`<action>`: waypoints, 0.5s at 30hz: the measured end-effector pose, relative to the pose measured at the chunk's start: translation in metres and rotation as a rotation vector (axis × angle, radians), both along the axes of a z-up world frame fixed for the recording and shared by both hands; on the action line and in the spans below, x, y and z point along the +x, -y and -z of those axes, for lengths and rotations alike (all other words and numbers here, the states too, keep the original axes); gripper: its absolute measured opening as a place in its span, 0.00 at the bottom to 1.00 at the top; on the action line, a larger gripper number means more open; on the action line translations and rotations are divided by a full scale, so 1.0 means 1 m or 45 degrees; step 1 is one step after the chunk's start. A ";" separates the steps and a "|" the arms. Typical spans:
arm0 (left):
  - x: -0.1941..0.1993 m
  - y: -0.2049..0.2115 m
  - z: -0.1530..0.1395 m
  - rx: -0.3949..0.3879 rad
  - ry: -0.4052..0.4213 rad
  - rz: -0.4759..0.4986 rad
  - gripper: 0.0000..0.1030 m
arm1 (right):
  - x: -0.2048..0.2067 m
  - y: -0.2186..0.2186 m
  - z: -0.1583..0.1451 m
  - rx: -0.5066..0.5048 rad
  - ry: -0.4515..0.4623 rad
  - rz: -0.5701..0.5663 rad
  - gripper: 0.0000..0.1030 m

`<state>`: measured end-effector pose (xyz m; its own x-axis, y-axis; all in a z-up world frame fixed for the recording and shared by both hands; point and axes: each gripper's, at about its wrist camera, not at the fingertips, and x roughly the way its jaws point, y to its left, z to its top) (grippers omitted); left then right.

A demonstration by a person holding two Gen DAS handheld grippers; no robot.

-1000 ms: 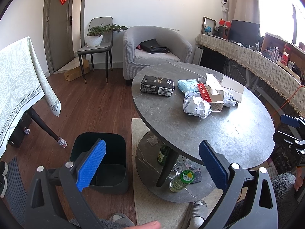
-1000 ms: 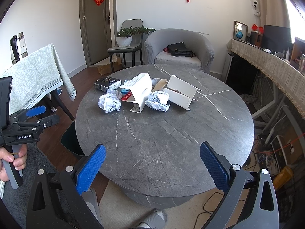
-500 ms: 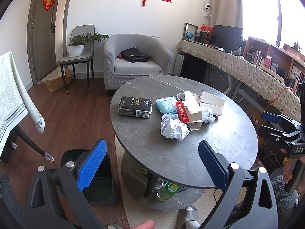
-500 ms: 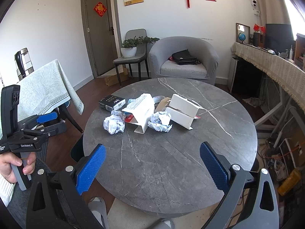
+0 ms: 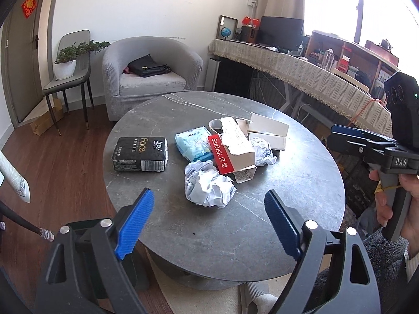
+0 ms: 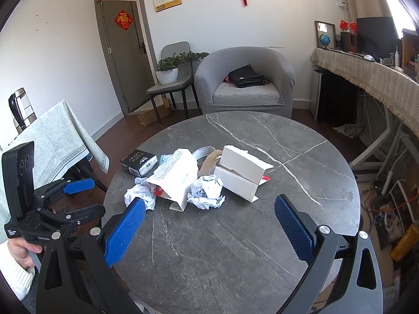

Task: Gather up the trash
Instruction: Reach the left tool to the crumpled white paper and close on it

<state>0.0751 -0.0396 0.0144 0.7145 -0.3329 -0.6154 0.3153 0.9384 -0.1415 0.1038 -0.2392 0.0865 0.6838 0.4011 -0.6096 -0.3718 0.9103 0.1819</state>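
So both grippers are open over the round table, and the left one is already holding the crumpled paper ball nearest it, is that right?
Not quite: the left gripper is open but empty. The left wrist view shows the crumpled paper ball lying on the round table beyond its fingertips. The right gripper is open too.

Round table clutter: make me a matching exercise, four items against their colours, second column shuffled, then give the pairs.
Items
1. tissue pack marked "Face"
2. SanDisk box, its labelled side
3. wet-wipe pack
4. crumpled paper ball nearest the left gripper

Colours
A. white
B. light blue
C. black
D. red

Pairs: 1-C, 2-D, 3-B, 4-A

All four lie on the grey round table. Both the left gripper and the right gripper are open and hold nothing.
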 end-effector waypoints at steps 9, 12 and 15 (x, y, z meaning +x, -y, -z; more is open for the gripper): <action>0.035 0.011 0.021 -0.018 -0.079 0.081 0.77 | 0.021 0.001 0.005 0.042 -0.051 0.055 0.97; 0.042 0.014 0.028 -0.026 -0.105 0.099 0.73 | 0.029 -0.002 0.008 0.046 -0.068 0.071 0.97; 0.045 0.015 0.030 -0.038 -0.118 0.109 0.69 | 0.037 -0.008 0.012 0.033 -0.083 0.088 0.97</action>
